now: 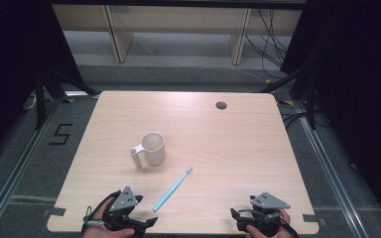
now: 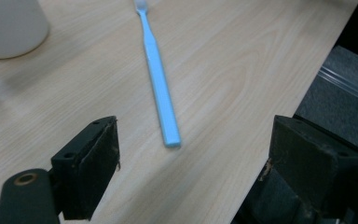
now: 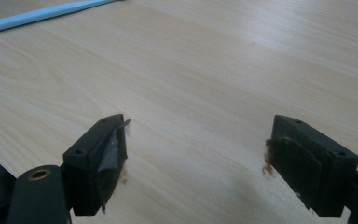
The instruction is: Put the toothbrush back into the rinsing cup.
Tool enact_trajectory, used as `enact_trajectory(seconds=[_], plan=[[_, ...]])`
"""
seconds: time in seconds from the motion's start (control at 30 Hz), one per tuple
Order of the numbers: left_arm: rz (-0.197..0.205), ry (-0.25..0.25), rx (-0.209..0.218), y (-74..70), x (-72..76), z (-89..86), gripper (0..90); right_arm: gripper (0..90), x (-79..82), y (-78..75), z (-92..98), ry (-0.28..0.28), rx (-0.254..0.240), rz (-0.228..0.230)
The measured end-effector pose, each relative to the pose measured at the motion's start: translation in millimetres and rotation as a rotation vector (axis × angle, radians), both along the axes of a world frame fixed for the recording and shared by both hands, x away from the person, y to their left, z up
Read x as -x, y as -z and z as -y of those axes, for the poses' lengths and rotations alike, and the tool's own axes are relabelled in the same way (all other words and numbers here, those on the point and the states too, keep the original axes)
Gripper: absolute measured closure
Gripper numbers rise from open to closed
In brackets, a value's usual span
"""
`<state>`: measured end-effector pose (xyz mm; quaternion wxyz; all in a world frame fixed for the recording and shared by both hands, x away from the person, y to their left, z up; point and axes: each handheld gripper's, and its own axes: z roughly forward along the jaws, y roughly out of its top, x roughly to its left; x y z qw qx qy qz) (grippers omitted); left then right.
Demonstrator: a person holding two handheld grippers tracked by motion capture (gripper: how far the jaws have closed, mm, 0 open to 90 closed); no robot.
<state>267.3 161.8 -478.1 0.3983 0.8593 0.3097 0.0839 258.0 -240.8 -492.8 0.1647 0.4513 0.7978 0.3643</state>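
A light blue toothbrush (image 1: 172, 189) lies flat on the wooden table (image 1: 238, 139), bristle end pointing far right. A cream mug (image 1: 152, 148) with a handle on its left stands upright behind it. My left gripper (image 1: 146, 222) rests at the near left edge, open, with the toothbrush (image 2: 158, 79) handle end just ahead between its jaws and the mug (image 2: 9, 25) at upper left. My right gripper (image 1: 235, 214) sits at the near right edge, open over bare wood; the toothbrush (image 3: 42, 14) crosses its top left corner.
A round cable hole (image 1: 221, 105) is near the table's far edge. Shelving (image 1: 178, 29) and cables stand beyond the table. Dark floor with rails surrounds it, and a "5" (image 1: 59, 134) is marked at left.
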Motion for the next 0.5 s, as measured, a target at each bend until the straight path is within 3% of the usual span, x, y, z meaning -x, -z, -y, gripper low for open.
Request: enact_trajectory(seconds=[0.03, 0.1, 0.27, 0.3, 0.5], plan=[[0.006, 0.009, -0.026, -0.7, -1.6, 0.1, 15.7, 20.1, -0.4, 0.4, 0.2, -0.005, -0.002, -0.003], [-0.001, 0.018, -0.028, -1.1, -3.1, 2.2, 15.8, 20.1, -0.4, 0.9, 0.2, -0.006, -0.007, -0.006], [-0.004, 0.042, -0.081, -4.9, -12.4, 8.9, 17.8, 20.2, -0.1, 0.9, 0.1, -0.003, -0.004, -0.006], [-0.003, 0.049, -0.088, -6.5, -15.6, 12.1, 20.1, 20.2, 1.1, -0.1, 0.2, 0.027, 0.016, 0.019], [-0.025, 0.087, -0.136, -11.8, -30.5, 26.5, 26.6, 20.6, 1.1, -0.4, 0.1, 0.019, 0.014, 0.028]])
